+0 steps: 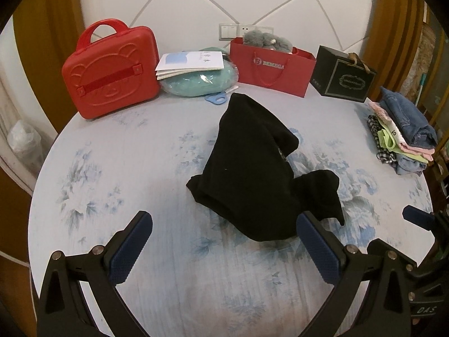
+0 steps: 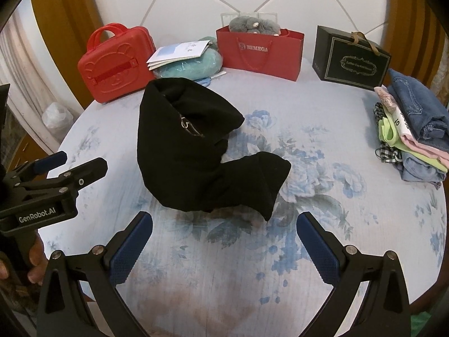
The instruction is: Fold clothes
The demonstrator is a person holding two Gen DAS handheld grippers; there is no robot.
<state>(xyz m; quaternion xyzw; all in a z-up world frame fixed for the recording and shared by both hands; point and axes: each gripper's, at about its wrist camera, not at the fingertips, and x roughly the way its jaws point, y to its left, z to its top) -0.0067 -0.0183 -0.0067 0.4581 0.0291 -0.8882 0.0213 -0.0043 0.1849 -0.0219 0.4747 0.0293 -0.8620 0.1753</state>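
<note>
Left wrist: left gripper (image 1: 224, 241) spread wide, holding nothing, blue ribbed pads. Black garment (image 1: 252, 174) lies crumpled mid-bed on the floral sheet (image 1: 126, 168), just ahead of the fingers. Behind it: red paper bag (image 1: 272, 67) with a grey plush toy (image 1: 263, 39) inside; hard red bear-embossed case (image 1: 109, 70) at back left.

Right wrist: right gripper (image 2: 224, 241) wide, empty. Garment (image 2: 196, 151) soft, lumpy, near the tips. Right of it, folded clothes stack (image 2: 412, 129), denim on top; black gift box (image 2: 350, 56) behind the stack.
</note>
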